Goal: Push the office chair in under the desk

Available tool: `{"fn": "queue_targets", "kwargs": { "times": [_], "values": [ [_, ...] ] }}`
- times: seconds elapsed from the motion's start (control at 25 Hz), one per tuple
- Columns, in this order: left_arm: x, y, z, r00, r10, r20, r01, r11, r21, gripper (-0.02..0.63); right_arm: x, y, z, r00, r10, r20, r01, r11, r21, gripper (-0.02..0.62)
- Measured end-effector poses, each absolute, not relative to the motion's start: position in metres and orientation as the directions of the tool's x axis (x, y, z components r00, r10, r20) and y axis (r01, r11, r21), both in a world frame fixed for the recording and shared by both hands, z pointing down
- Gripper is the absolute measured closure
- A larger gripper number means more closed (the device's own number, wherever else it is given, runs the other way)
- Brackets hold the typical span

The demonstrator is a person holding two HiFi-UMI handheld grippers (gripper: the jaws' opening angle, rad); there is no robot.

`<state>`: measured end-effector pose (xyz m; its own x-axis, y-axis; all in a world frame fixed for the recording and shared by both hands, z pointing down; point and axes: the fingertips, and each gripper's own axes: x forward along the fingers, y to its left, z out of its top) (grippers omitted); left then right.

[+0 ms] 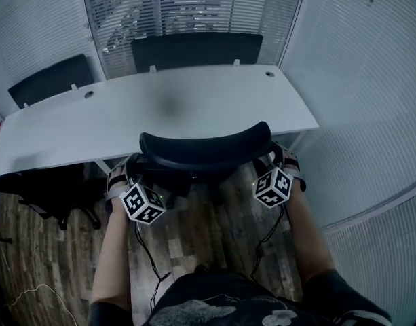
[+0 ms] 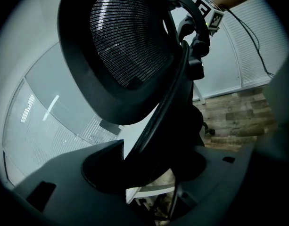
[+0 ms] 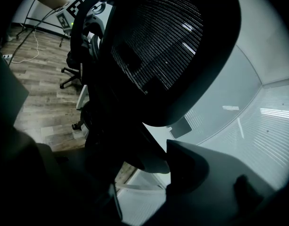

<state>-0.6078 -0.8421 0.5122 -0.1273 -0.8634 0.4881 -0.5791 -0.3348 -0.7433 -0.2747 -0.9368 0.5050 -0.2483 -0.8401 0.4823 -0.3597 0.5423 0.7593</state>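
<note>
The black mesh-backed office chair [image 1: 204, 148] stands with its backrest top at the near edge of the white desk [image 1: 194, 100]. My left gripper [image 1: 129, 174] is at the backrest's left side and my right gripper [image 1: 279, 168] at its right side, fingertips hidden under the rim. In the left gripper view the mesh back [image 2: 120, 55] looms above, and a dark frame strut fills the gap of the left gripper [image 2: 153, 159]. In the right gripper view the mesh back [image 3: 172, 46] is above, and a dark chair part sits between the jaws of the right gripper [image 3: 135, 173].
Two black chairs [image 1: 194, 49] [image 1: 51, 79] stand at the desk's far side, and another black chair [image 1: 45, 189] is at its left end. Glass walls with blinds [image 1: 357, 80] close in behind and on the right. Cables trail over the wood floor [image 1: 194, 236].
</note>
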Motion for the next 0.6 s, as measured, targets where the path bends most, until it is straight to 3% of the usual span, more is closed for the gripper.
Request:
{"fn": "queue_targets", "kwargs": {
  "times": [0.6],
  "values": [
    [-0.6132,-0.8507,0.5153,-0.121,-0.868,0.482,-0.568,-0.338,-0.750,0.325,-0.2791,-0.9434,0.5095,-0.243,-0.844,0.477,-0.362,0.535,0.763,0.321]
  ]
}}
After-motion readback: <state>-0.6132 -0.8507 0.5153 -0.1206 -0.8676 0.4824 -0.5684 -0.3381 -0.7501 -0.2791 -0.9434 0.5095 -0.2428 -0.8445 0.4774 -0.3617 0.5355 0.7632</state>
